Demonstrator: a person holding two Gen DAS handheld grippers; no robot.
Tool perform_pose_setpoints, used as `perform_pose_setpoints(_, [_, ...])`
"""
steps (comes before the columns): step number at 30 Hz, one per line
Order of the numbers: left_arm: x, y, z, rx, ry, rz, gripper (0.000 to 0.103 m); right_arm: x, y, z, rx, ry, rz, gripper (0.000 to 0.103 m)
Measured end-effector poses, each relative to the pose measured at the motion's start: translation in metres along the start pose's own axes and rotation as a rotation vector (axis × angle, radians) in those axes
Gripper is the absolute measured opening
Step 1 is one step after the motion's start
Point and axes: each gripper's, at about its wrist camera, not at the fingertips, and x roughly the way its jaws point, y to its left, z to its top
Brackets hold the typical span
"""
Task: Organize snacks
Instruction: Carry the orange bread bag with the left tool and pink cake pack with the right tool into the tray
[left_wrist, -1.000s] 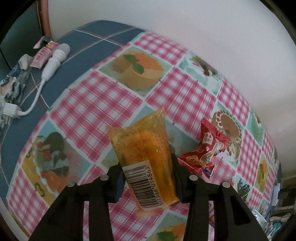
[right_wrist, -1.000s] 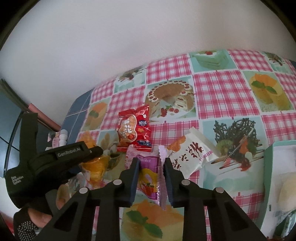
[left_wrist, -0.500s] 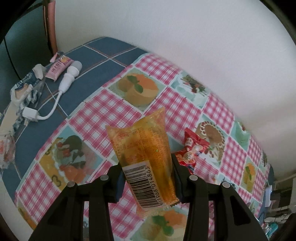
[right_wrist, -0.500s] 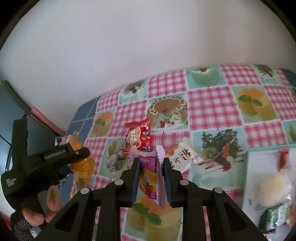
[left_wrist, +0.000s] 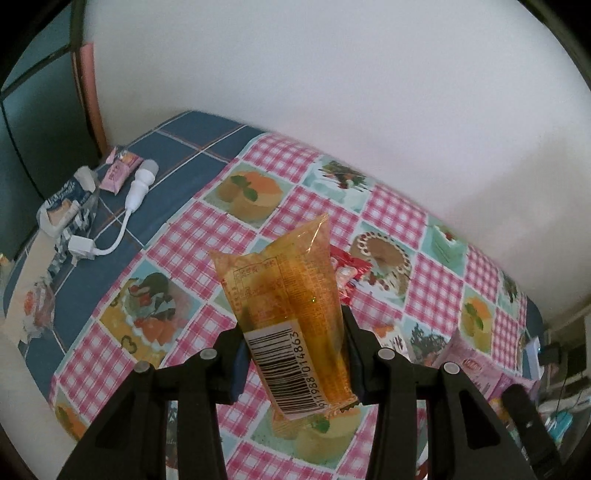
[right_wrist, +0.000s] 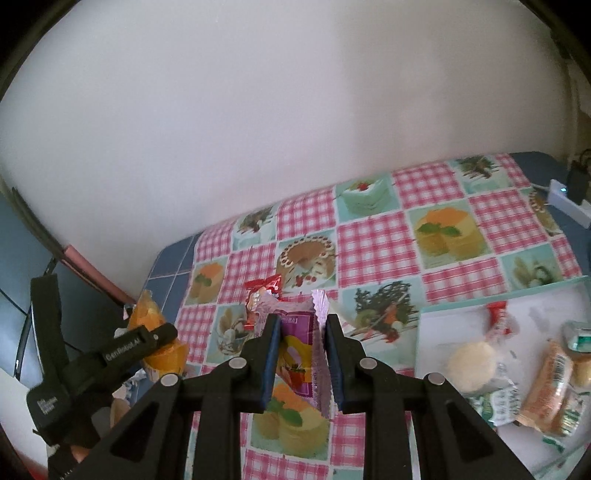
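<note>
My left gripper (left_wrist: 293, 332) is shut on an orange see-through snack packet (left_wrist: 284, 288) with a barcode label, held upright above the checked tablecloth (left_wrist: 199, 236). Lifted off the table, a purple snack packet (right_wrist: 295, 350) sits edge-on with my right gripper (right_wrist: 302, 321) shut on it. In the right wrist view the left gripper (right_wrist: 159, 332) hangs at the lower left with its orange packet (right_wrist: 149, 317). A red snack packet (right_wrist: 264, 291) and a white one (right_wrist: 338, 308), partly hidden, lie on the cloth below. At the right, a pale tray (right_wrist: 436, 314) holds several wrapped snacks.
On the blue cloth at the far left lie a white charger with cable (left_wrist: 136, 188), small pink packets (left_wrist: 120, 171) and a blue-and-white pouch (left_wrist: 64, 214). A pink box (left_wrist: 476, 365) stands at the right. A white power strip (right_wrist: 565, 201) sits at the table's far right corner. A wall runs behind.
Both grippers have risen with their packets, and the table looks farther below. The tray of snacks has come into the right wrist view. Neither grip has changed.
</note>
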Motion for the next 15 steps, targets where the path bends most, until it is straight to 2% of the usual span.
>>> perform_pose_setpoints(7, [-0.013,-0.029,-0.023,0.092,-0.014,-0.001,0.045,-0.033,-0.021,-0.009,0.025,-0.035,-0.017,0.026])
perform_pose_setpoints(15, [-0.03,-0.068,-0.049,0.201,-0.027,-0.056,0.045,-0.062,-0.057,-0.022,0.084,-0.067,-0.055,0.026])
